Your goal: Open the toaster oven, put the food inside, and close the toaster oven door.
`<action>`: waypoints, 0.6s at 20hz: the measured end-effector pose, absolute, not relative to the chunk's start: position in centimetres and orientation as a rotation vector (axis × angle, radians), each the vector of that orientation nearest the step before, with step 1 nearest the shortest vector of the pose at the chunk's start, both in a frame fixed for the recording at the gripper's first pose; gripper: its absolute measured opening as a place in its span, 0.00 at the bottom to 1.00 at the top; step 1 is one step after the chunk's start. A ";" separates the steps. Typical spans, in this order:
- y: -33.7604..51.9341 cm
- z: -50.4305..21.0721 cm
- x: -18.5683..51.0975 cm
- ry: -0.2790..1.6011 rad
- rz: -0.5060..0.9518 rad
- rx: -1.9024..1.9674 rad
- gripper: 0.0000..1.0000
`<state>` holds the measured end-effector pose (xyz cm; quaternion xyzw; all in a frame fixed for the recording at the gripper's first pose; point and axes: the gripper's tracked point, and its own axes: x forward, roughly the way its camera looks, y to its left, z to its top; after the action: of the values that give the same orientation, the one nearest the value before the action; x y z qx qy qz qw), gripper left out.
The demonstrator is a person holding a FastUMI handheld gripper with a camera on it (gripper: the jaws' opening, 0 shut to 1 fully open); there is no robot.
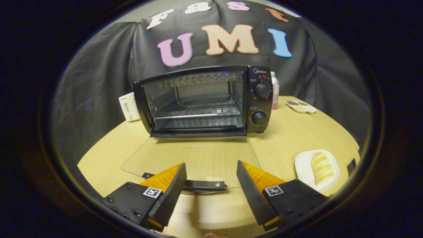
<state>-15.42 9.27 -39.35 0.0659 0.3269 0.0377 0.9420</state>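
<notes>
The black toaster oven [205, 100] stands on the wooden table [297, 132] beyond my fingers. Its glass door [191, 158] is folded down flat toward me, and the wire rack inside is bare. The door's black handle [201, 185] lies between and just ahead of my fingertips. My gripper [211, 172] is open with nothing between its fingers, hovering over the door's front edge. The food, a pale yellow pastry [322, 167], lies on a white plate [302, 167] on the table to the right of my right finger [248, 185].
A white appliance [129, 106] stands left of the oven. Behind the oven's right side is a pink-and-white bottle [275, 90], with a small white divided dish [300, 106] to its right. The table's right edge runs just past the plate.
</notes>
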 end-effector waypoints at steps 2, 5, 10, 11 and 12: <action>9.4 -39.4 -15.5 0.655 0.071 0.115 0.97; 9.3 -39.5 -15.6 0.643 0.067 0.124 0.97; 9.0 -38.8 -15.2 0.617 0.089 0.161 0.96; 8.6 -38.7 -15.0 0.615 0.080 0.169 0.96; 7.7 -38.7 -14.8 0.605 0.056 0.159 0.96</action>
<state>-14.79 7.68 -38.68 0.0782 0.2978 0.0277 0.9510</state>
